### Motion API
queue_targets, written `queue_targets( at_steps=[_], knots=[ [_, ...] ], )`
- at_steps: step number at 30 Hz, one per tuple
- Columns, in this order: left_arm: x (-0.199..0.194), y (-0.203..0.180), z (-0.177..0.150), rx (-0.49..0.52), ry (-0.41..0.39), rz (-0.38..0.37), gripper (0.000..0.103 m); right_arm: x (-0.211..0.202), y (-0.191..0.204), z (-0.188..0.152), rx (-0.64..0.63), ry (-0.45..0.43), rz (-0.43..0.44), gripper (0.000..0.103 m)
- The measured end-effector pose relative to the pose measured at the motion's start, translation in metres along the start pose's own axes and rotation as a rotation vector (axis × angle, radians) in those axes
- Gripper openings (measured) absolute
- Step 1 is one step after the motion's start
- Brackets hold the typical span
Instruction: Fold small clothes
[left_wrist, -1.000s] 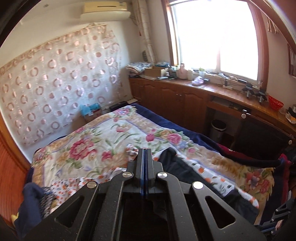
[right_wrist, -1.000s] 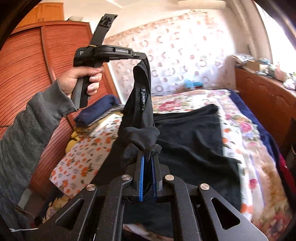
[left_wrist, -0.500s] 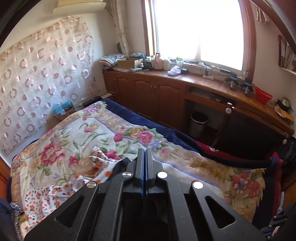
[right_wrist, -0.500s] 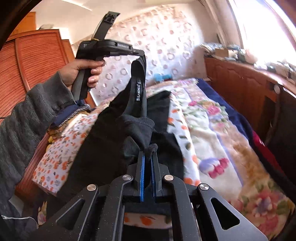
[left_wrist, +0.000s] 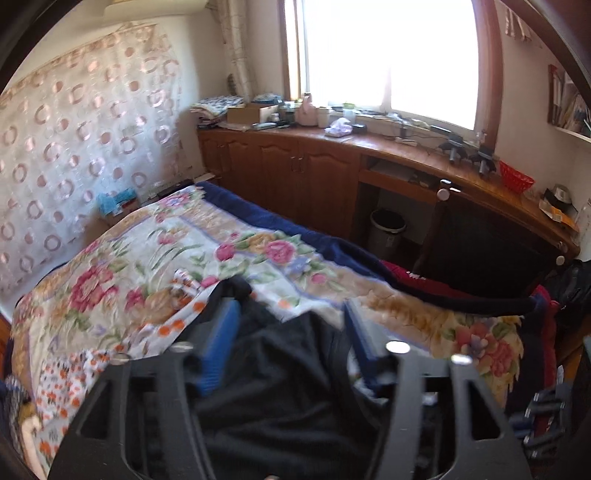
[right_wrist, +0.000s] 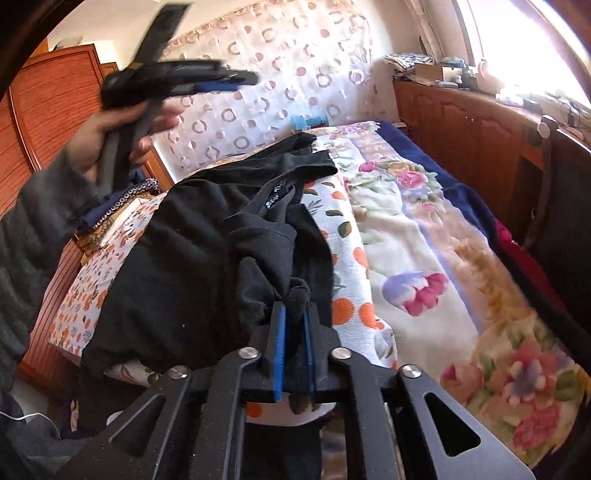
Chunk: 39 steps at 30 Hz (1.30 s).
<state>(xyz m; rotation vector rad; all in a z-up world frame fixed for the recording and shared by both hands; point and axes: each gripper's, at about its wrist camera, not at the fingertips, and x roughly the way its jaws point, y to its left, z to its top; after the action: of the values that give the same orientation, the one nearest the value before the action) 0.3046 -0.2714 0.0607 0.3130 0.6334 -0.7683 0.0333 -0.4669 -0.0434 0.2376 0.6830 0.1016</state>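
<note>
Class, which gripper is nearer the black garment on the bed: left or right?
Right. The right gripper is shut on a bunched corner of the black garment. The left gripper is open, raised above it, apart from the cloth.

A floral blanket (left_wrist: 155, 266) beside wooden cabinets (left_wrist: 280, 173), bin (left_wrist: 387, 232).

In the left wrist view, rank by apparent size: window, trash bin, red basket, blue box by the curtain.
1. window, by far the largest
2. trash bin
3. red basket and blue box: look alike in size, and fisheye distortion leaves their order unsure.
</note>
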Motion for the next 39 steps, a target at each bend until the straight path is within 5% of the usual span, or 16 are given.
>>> queue_targets(
  at_steps=[5, 9, 13, 15, 16, 19, 22, 26, 31, 39],
  knots=[
    [-0.027, 0.019, -0.055, -0.048, 0.041, 0.033, 0.077, -0.003, 0.0, 0.013, -0.036, -0.041, -0.035, 0.051],
    [-0.048, 0.028, -0.104, -0.105, 0.085, 0.069, 0.077, 0.012, 0.017, 0.033, -0.121, -0.067, 0.002, 0.052],
    [-0.065, 0.033, -0.155, -0.141, 0.13, 0.122, 0.077, 0.045, 0.025, 0.054, -0.114, -0.003, 0.069, 0.052],
    [-0.072, 0.034, -0.173, -0.157, 0.142, 0.133, 0.077, 0.06, 0.025, 0.06, -0.126, 0.034, 0.025, 0.052],
    [-0.076, 0.036, -0.182, -0.173, 0.142, 0.138, 0.077, 0.064, 0.024, 0.061, -0.129, 0.047, 0.022, 0.047],
    [-0.085, 0.041, -0.2, -0.217, 0.137, 0.139, 0.077, 0.064, 0.014, 0.07, -0.108, 0.05, -0.025, 0.005],
    [-0.093, 0.042, -0.22, -0.259, 0.131, 0.136, 0.077, 0.046, -0.006, 0.076, -0.008, -0.001, -0.131, 0.005],
    [-0.103, 0.035, -0.246, -0.309, 0.138, 0.117, 0.077, 0.039, -0.012, 0.069, 0.016, 0.001, -0.13, 0.006],
    [-0.119, 0.024, -0.268, -0.37, 0.124, 0.096, 0.077, 0.036, -0.007, 0.056, -0.01, 0.04, -0.038, 0.043],
    [-0.129, 0.0, -0.28, -0.374, 0.114, 0.076, 0.077, 0.027, -0.007, 0.043, -0.052, 0.07, -0.013, 0.045]
  ],
)
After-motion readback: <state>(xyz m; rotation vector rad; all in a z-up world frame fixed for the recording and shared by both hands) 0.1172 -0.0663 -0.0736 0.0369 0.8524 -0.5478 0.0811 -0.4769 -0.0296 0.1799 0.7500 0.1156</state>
